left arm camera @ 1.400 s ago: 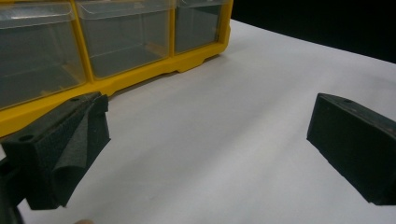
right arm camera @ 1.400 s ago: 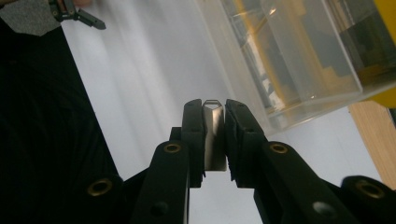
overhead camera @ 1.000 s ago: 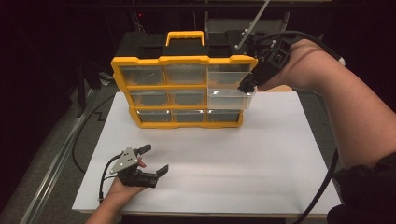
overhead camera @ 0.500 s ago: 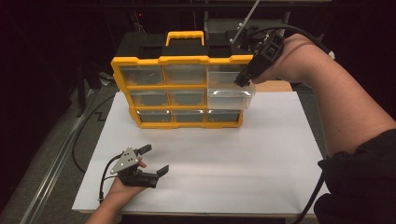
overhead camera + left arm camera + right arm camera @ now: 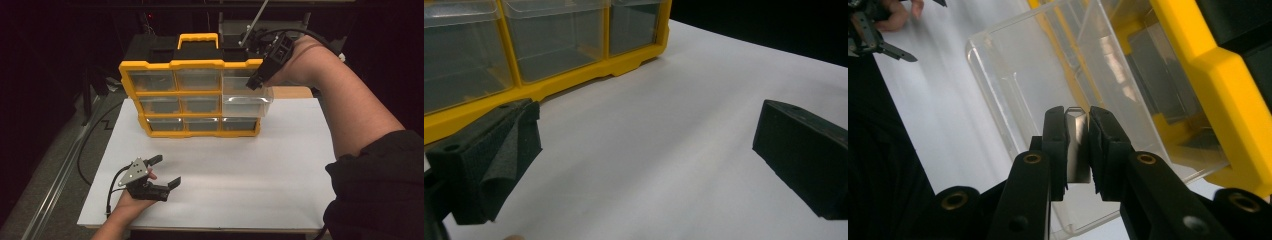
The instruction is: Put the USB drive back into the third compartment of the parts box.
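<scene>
One yellow organizer (image 5: 190, 95) holds nine clear drawers; my right gripper (image 5: 1078, 150) pinches the pulled-out middle-right drawer (image 5: 247, 104) at two o'clock, while my left gripper (image 5: 162, 172) rests spread at seven o'clock

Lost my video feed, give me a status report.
Right gripper clamped on clear drawer, part-way out of yellow organizer. Left gripper open, resting on table. Nothing in the way.
</scene>
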`<state>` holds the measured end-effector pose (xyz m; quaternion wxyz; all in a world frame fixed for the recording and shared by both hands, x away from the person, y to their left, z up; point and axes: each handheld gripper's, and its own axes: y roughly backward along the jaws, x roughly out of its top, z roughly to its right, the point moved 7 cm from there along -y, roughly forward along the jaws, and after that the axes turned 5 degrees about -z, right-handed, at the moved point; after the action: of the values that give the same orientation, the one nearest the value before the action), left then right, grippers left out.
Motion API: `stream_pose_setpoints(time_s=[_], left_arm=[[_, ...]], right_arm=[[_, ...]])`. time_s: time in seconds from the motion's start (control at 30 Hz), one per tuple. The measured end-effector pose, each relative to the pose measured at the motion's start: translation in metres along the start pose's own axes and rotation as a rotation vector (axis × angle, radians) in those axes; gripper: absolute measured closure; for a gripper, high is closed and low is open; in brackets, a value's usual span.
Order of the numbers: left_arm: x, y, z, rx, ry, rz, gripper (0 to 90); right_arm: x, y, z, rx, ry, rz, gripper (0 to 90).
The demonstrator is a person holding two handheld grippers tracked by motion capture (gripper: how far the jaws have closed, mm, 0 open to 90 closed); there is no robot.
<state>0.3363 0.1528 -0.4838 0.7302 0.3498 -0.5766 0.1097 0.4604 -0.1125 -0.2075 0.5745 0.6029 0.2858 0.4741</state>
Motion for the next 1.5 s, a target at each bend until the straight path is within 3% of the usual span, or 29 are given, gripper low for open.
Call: stream_pose_setpoints(time_s=[0.33, 0.93, 1.3, 1.37, 1.43, 1.5], left_arm=[[0.0, 0.001, 0.0, 0.0, -0.001, 0.003, 0.2], [0.0, 0.001, -0.001, 0.0, -0.003, 0.003, 0.2], [0.001, 0.001, -0.001, 0.001, 0.003, 0.009, 0.2], [0.001, 0.001, -0.001, 0.001, 0.002, 0.008, 0.2], [0.001, 0.001, 0.0, -0.001, 0.0, 0.007, 0.2], [0.001, 0.0, 0.0, -0.002, -0.002, 0.006, 0.2]], right_arm=[[0.005, -0.005, 0.006, -0.007, -0.005, 0.004, 79.8], [0.006, -0.022, 0.004, 0.01, 0.016, -0.011, 79.2], [0.008, -0.018, 0.004, 0.014, 0.013, 0.011, 79.1], [0.007, -0.017, 0.005, 0.006, 0.006, 0.02, 71.4], [0.008, -0.013, 0.007, 0.001, -0.014, 0.046, 52.6], [0.007, -0.008, 0.006, 0.014, -0.021, 0.071, 41.2]])
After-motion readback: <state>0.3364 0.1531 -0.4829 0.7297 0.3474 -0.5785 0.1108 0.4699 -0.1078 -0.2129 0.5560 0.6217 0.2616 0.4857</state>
